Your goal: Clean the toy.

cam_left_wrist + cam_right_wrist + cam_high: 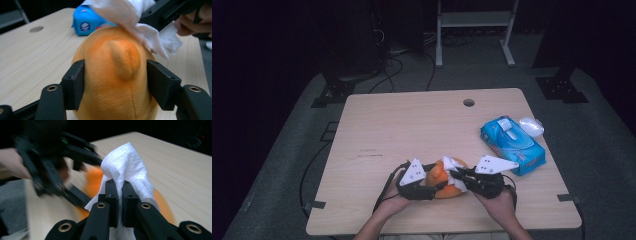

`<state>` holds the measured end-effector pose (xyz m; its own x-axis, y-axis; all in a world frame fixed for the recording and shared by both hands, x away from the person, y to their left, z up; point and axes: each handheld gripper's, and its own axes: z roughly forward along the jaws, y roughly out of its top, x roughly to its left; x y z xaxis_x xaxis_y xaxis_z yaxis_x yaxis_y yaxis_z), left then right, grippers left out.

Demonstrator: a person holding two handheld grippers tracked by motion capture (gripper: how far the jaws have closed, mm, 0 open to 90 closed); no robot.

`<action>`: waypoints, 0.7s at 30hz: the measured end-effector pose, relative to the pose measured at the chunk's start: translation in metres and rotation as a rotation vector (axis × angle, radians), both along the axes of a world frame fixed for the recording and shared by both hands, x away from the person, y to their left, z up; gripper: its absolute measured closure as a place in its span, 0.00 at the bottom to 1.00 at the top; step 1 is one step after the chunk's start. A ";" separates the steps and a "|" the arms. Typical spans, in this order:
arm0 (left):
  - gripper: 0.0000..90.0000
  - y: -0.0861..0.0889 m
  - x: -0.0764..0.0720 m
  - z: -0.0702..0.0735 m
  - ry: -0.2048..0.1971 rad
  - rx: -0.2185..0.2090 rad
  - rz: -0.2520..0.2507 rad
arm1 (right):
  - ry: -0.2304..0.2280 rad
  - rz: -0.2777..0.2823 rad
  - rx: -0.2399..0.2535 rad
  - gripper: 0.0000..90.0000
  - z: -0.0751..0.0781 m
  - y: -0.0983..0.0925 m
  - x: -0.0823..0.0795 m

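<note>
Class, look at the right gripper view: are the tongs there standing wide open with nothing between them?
No. The right tongs are shut on a white tissue, which bunches up above their tips.

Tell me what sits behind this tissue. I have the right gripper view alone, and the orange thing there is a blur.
Observer: It is a rounded orange plush toy on the table, sharp in the left gripper view.
Operator: Say what holds it.
Observer: The left claw has a pad against each side of it.
Operator: Find me the tissue pack.
Observer: In the high view a blue tissue pack lies near the table's right edge, beyond the right claw.
</note>
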<state>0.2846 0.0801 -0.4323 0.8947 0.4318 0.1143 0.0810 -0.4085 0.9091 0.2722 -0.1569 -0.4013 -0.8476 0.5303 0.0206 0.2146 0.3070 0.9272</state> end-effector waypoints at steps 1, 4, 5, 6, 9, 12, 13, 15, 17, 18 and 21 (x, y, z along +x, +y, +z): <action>0.42 -0.002 -0.002 0.001 -0.013 0.014 -0.002 | -0.007 0.005 -0.010 0.94 0.002 0.004 -0.003; 0.43 0.000 -0.002 0.001 -0.015 0.014 -0.011 | -0.007 -0.033 -0.023 0.94 0.001 -0.003 0.001; 0.43 0.000 -0.002 0.000 -0.014 0.012 -0.013 | -0.003 -0.055 -0.023 0.94 0.000 -0.007 0.003; 0.43 -0.001 -0.003 0.000 -0.014 0.013 -0.015 | 0.008 -0.077 -0.021 0.94 -0.001 -0.012 0.006; 0.43 -0.006 -0.005 0.000 -0.026 0.021 -0.028 | 0.006 -0.072 -0.002 0.94 -0.002 -0.014 0.003; 0.43 -0.007 -0.006 0.000 -0.034 0.040 -0.030 | -0.011 0.004 0.010 0.94 0.001 0.001 -0.004; 0.44 -0.006 -0.006 0.001 -0.034 0.043 -0.027 | -0.023 0.005 -0.009 0.94 0.002 0.003 -0.005; 0.44 -0.001 -0.004 0.000 -0.032 0.050 -0.012 | -0.003 -0.011 -0.008 0.94 0.000 0.000 0.000; 0.45 0.005 -0.002 -0.001 -0.022 0.051 0.010 | 0.018 -0.053 -0.009 0.94 -0.005 -0.009 0.005; 0.44 0.006 0.000 -0.001 -0.008 0.037 0.014 | 0.040 -0.089 -0.015 0.94 -0.010 -0.017 0.010; 0.34 0.006 0.001 0.004 0.005 0.007 0.010 | 0.077 -0.121 0.005 0.94 -0.017 -0.025 0.014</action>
